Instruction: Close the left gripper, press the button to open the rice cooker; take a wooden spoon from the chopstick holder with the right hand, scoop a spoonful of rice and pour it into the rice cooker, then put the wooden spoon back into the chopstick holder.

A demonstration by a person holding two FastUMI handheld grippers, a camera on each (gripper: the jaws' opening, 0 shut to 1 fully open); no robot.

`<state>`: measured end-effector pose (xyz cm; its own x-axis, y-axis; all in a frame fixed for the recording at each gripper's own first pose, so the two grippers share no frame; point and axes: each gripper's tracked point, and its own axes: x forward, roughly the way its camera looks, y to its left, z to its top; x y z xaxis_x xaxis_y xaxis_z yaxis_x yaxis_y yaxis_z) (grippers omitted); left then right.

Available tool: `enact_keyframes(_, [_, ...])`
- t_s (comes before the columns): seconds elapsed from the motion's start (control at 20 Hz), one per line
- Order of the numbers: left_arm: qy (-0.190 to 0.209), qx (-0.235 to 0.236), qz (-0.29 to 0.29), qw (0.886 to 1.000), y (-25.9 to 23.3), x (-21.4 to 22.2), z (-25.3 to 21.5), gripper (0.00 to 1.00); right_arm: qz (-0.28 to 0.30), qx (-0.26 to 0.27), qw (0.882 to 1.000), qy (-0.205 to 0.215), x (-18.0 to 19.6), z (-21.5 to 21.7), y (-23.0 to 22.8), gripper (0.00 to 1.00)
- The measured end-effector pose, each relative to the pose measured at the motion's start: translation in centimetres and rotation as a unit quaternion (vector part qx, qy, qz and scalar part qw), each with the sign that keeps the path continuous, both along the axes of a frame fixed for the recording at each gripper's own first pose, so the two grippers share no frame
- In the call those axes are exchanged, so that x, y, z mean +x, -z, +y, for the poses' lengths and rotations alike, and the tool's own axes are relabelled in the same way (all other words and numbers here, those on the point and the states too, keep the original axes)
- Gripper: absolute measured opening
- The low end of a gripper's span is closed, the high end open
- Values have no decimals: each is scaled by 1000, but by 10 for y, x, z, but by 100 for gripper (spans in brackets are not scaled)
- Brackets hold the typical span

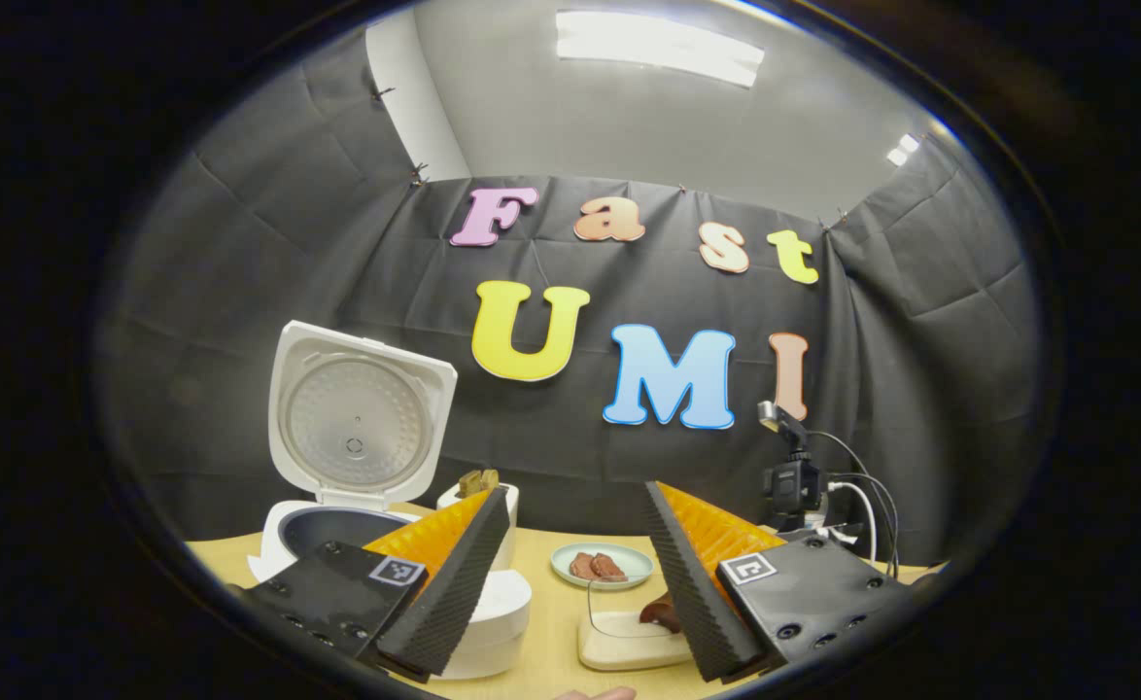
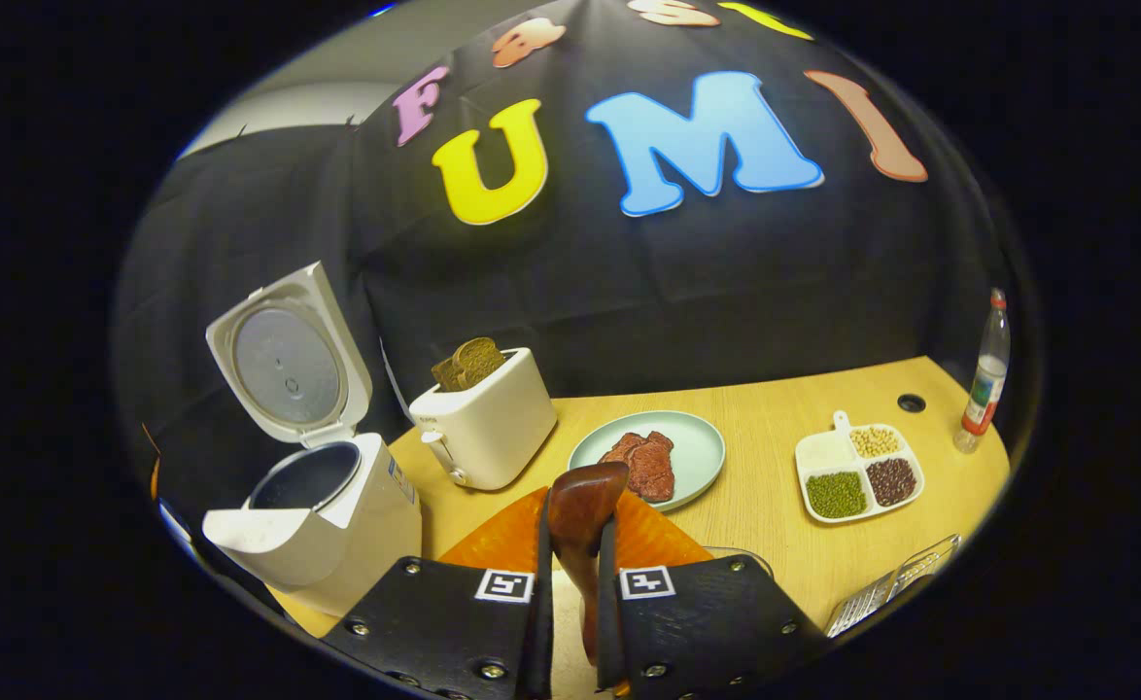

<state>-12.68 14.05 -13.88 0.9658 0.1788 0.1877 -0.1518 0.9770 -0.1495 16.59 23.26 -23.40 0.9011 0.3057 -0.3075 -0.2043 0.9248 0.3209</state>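
The white rice cooker [image 2: 337,525] stands open at the table's left, its lid [image 2: 289,365] tilted up and the dark inner pot showing. My right gripper [image 2: 575,525] is shut on a wooden spoon [image 2: 585,496], whose brown bowl points up and forward between the fingers, above the table in front of the plate. White rice fills one compartment of a divided dish [image 2: 857,472] to the right. My left gripper [image 1: 576,491] is open with nothing between its fingers, hovering right of the rice cooker [image 1: 337,525]. A cream container [image 1: 629,642] holding a brown piece lies below it.
A white toaster [image 2: 483,428] with bread stands beside the cooker. A pale green plate [image 2: 697,442] with meat sits mid-table. A bottle [image 2: 984,379] stands at the far right edge, a wire rack [image 2: 891,583] near the front right. A small camera [image 1: 792,481] with cables stands right.
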Motion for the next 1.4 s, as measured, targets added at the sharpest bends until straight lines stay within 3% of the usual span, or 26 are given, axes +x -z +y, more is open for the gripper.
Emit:
enact_keyframes(0.15, [-6,3,5,1000,4,6,2,94,16,82,996,9,4,-18,-2,18])
enact_keyframes(0.4, [-2,11,18,1000,10,15,-5,96,15,171,985,9,5,-36,-17,18])
enact_keyframes(0.6, [8,15,20,1000,10,17,-13,93,-1,188,982,16,4,-49,-31,18])
enact_keyframes(0.9, [20,15,23,999,11,20,-25,96,2,257,967,5,12,-40,-62,18])
enact_keyframes(1.1, [61,23,18,998,4,19,-58,95,-12,286,958,-17,19,-16,-101,18])
enact_keyframes(1.4, [67,38,24,997,4,12,-64,95,-31,270,960,-69,28,46,-142,18])
